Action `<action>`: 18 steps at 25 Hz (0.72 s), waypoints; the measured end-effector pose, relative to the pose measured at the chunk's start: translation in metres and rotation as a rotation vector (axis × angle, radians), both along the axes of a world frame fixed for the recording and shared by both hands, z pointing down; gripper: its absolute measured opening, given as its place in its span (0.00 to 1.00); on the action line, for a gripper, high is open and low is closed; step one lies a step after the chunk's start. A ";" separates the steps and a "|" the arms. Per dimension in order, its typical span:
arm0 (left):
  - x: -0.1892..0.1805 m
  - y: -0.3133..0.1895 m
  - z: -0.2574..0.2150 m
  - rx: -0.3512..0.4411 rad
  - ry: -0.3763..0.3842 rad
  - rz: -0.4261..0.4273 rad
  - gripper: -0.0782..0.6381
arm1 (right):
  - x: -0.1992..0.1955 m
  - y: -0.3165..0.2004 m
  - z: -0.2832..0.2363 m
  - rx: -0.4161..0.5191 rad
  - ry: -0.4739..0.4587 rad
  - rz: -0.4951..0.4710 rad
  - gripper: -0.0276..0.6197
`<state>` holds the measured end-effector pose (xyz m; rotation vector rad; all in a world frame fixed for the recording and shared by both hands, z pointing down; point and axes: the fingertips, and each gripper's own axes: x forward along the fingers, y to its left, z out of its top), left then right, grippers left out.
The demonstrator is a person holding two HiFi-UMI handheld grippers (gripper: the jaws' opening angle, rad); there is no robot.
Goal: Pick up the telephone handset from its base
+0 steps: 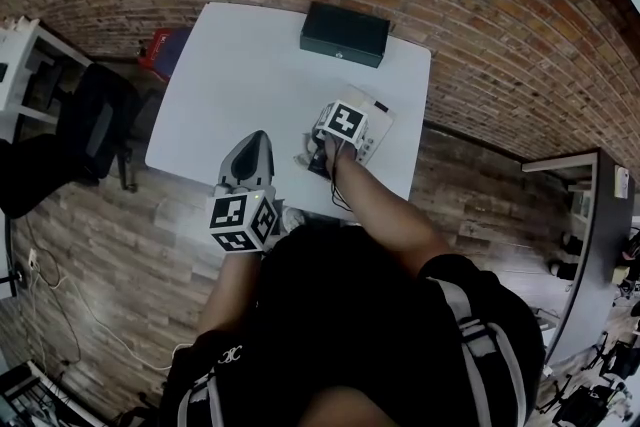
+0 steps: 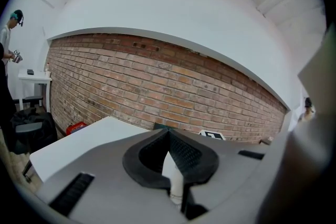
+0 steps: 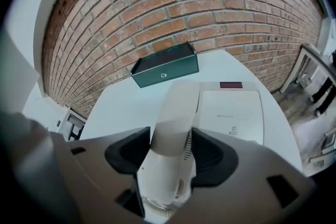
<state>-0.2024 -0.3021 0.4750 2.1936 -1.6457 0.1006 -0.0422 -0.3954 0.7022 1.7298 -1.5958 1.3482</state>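
Observation:
A white telephone handset [image 3: 173,128] lies along the left side of its white base [image 3: 231,113] on the white table [image 1: 250,65]. My right gripper [image 3: 172,136] points steeply down over it, jaws wide on either side of the handset; no squeeze shows. From the head view the phone [image 1: 372,130] sits near the table's front right edge, mostly under the right gripper's marker cube [image 1: 345,122]. My left gripper [image 1: 252,143] hovers over the front edge, left of the phone. In its own view that gripper [image 2: 168,134] has its tips together and holds nothing.
A dark green box [image 1: 345,33] stands at the table's far edge, also seen as the box [image 3: 165,72] beyond the handset. A brick wall [image 2: 157,92] runs behind. A dark chair [image 1: 95,120] and a red object [image 1: 158,50] are on the floor at the left.

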 end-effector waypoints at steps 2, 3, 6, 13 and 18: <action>-0.002 0.000 0.000 0.001 0.001 -0.002 0.11 | -0.002 -0.002 0.002 -0.006 -0.026 0.010 0.37; -0.003 0.000 -0.001 0.001 0.001 -0.003 0.11 | -0.002 -0.002 0.003 -0.013 -0.041 0.014 0.37; -0.003 0.001 0.000 0.000 0.002 0.000 0.11 | -0.001 0.000 0.002 -0.032 -0.061 0.016 0.37; 0.005 -0.001 -0.002 0.005 0.003 0.025 0.11 | -0.003 0.008 -0.006 -0.028 -0.050 -0.045 0.31; 0.014 -0.002 -0.001 0.006 0.004 0.043 0.11 | -0.001 0.017 -0.007 -0.032 -0.090 -0.061 0.30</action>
